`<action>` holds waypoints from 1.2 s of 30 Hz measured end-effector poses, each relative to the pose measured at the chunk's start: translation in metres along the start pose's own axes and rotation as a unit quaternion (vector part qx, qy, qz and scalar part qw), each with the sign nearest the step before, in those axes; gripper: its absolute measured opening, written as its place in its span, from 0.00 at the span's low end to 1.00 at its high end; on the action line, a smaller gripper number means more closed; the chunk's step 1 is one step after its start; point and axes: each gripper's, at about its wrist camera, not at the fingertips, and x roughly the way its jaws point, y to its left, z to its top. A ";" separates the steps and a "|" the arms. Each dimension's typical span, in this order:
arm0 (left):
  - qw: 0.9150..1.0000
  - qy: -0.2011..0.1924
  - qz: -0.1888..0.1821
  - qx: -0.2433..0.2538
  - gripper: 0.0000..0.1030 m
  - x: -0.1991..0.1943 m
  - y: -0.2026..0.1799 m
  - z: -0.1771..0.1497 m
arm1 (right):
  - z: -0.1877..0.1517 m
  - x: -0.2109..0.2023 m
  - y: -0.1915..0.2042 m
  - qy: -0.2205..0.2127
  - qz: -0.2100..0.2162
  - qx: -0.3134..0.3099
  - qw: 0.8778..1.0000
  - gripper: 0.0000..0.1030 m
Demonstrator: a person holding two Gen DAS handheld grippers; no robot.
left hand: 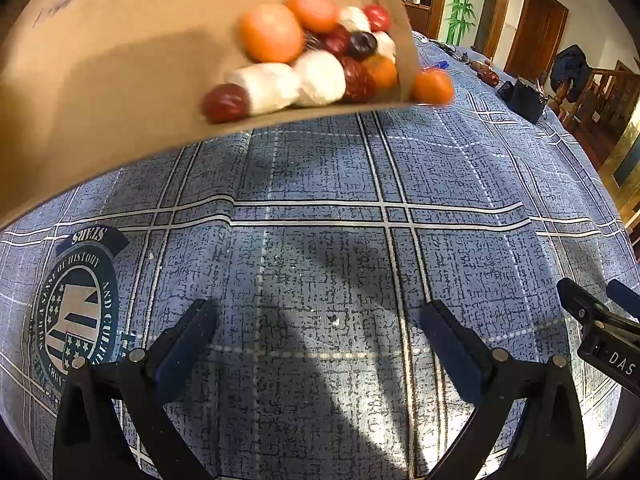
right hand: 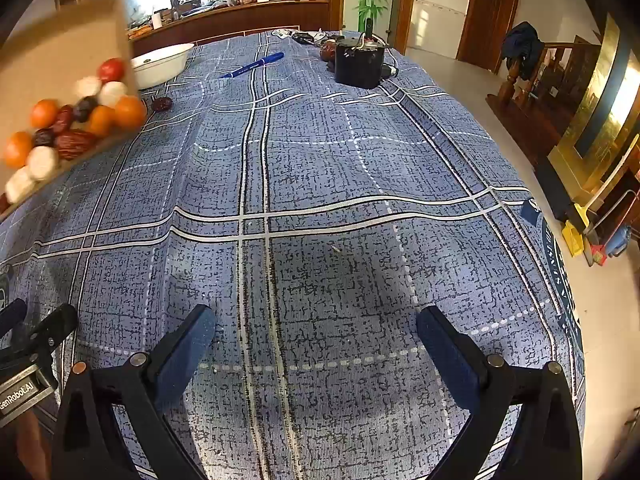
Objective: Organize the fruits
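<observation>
A tilted cardboard box (left hand: pixel 120 60) hangs over the far left of the table, and what holds it is out of view. Fruits crowd its low corner: oranges (left hand: pixel 272 32), white round pieces (left hand: pixel 320 78) and dark red jujubes (left hand: pixel 224 102), all blurred. One orange (left hand: pixel 433 87) is just outside the box's corner. A single jujube (right hand: pixel 161 104) lies on the cloth beside the box (right hand: pixel 68 40). My left gripper (left hand: pixel 318 312) stands open above bare cloth, nothing between its fingers. Beside it, my right gripper (right hand: pixel 316 316) is open and empty too.
A blue checked cloth (right hand: pixel 320 160) covers the table. At the far side stand a white bowl (right hand: pixel 160 64), a blue pen (right hand: pixel 252 66) and a black motor-like block (right hand: pixel 360 64) with small items behind it. The table's right edge drops to the floor.
</observation>
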 end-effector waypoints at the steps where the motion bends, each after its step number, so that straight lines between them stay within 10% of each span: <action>1: 1.000 0.001 0.000 0.000 1.00 0.000 0.000 0.000 | 0.000 0.000 0.000 0.001 0.000 0.000 1.000 0.99; 36: 1.000 0.000 0.000 0.000 1.00 0.000 -0.002 -0.001 | 0.000 0.000 0.000 0.000 0.001 0.000 1.000 0.99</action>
